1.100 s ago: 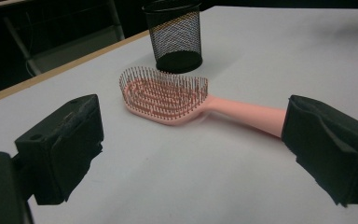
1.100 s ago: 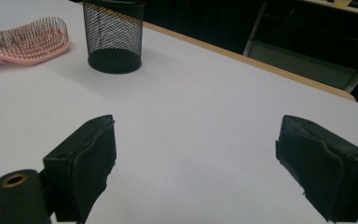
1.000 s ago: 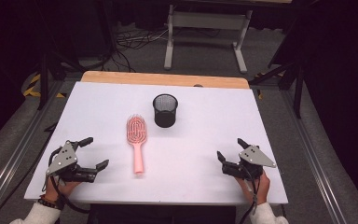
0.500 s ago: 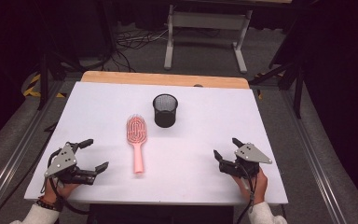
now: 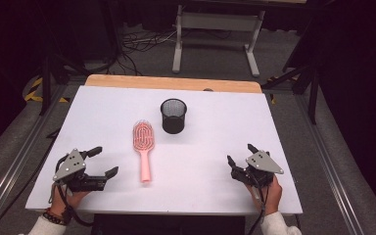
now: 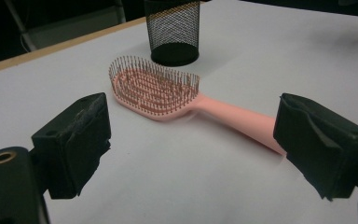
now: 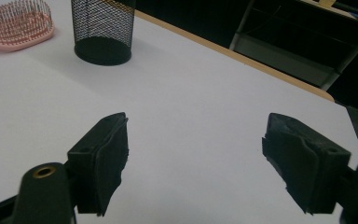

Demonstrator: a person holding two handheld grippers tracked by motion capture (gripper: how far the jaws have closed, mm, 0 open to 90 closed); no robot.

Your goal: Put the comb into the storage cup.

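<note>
Pink hairbrush [image 5: 142,149] lies handle-near, just right of the left gripper [image 5: 103,162]; both grippers' jaws gape empty, lately narrowing; right gripper [image 5: 241,156] farther.

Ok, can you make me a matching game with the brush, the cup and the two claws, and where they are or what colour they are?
Things:
1. brush
2. cup
3. left claw
4. right claw

Clues:
A. black mesh, standing upright past the brush
B. open, at the near right of the table
C. pink, lying flat with bristles up
D. open, beside the brush handle, not touching it

Pairs: 1-C, 2-A, 3-D, 4-B
</note>
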